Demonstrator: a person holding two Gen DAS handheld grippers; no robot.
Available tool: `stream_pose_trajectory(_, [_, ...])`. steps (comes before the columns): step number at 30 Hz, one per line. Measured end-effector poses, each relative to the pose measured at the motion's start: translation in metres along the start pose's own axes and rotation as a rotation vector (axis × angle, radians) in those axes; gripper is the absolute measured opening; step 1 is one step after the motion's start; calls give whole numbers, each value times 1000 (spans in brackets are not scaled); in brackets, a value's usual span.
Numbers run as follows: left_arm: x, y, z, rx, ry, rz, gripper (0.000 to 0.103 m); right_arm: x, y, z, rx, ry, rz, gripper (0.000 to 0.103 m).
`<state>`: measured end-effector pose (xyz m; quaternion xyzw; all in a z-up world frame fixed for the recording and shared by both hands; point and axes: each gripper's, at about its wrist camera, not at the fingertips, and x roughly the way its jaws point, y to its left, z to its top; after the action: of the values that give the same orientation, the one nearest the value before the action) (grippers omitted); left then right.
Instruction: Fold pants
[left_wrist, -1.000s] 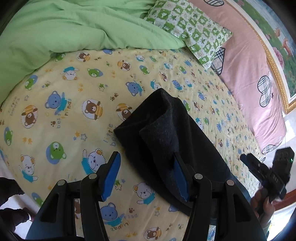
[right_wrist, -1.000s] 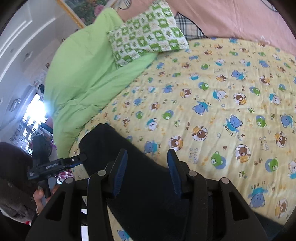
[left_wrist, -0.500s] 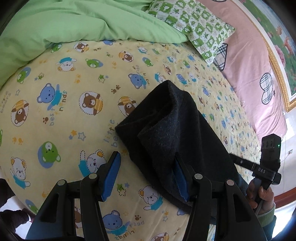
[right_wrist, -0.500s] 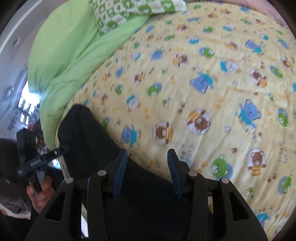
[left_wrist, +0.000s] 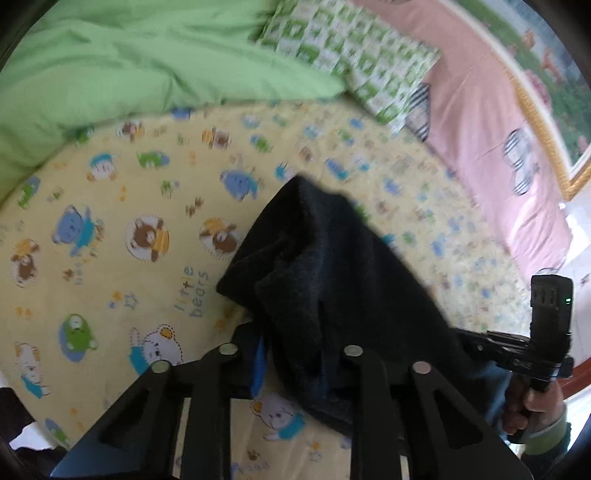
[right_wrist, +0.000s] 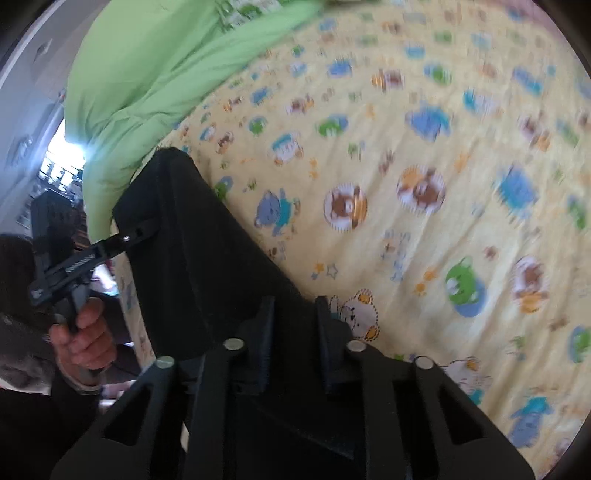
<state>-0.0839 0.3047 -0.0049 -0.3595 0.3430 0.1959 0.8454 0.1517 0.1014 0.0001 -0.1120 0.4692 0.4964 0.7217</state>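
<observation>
Dark charcoal pants (left_wrist: 332, 266) lie on a yellow bear-print bedsheet (left_wrist: 122, 266), partly folded and lifted at the near end. My left gripper (left_wrist: 291, 362) is shut on a bunched edge of the pants; its blue pads are mostly buried in cloth. In the right wrist view the pants (right_wrist: 207, 258) run from the near edge toward the left side of the bed. My right gripper (right_wrist: 295, 332) is shut on the pants' near edge. Each gripper shows in the other's view, the right one (left_wrist: 517, 350) and the left one (right_wrist: 122, 240), both at the pants' edge.
A green duvet (left_wrist: 129, 66) is heaped at the head of the bed, with a green-and-white checked pillow (left_wrist: 354, 48) beside it. A pink padded headboard (left_wrist: 491, 122) stands at the right. The bed's edge is near my hands (right_wrist: 85, 339).
Both grippers have closed on the pants, which were between open jaws before. The near end of the pants has risen and bunched. Both views are blurred by motion.
</observation>
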Motion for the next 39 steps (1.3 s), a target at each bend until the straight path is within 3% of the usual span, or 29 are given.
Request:
stream_pose_trajectory(4, [-42, -4, 2, 19, -114, -69, 20, -36, 21, 7, -63, -201, -134, 9])
stream_pose_trajectory(7, [-43, -5, 2, 72, -140, -40, 20, -36, 41, 9, -136, -284, -249, 6])
stream_pose_trajectory(12, [1, 23, 1, 77, -47, -3, 21, 6, 31, 8, -88, -226, -249, 6])
stream_pose_trajectory(15, [3, 27, -2, 82, -32, 12, 30, 10, 24, 2, -31, -244, -236, 17])
stream_pose_trajectory(17, [-8, 28, -2, 68, -48, 30, 35, -4, 21, -4, 9, -279, -224, 23])
stream_pose_trajectory(21, [-39, 24, 0, 49, -120, 45, 36, -39, 25, -22, 37, -356, -198, 23])
stream_pose_trajectory(26, [-63, 1, 2, 94, -168, 4, 41, -80, 21, -61, 82, -422, -180, 24])
stream_pose_trajectory(37, [-37, -77, -17, 233, -69, -90, 45, -132, -17, -156, 284, -499, -219, 24])
stream_pose_trajectory(39, [-31, -89, -21, 252, -49, -107, 50, -141, -25, -172, 327, -519, -225, 24])
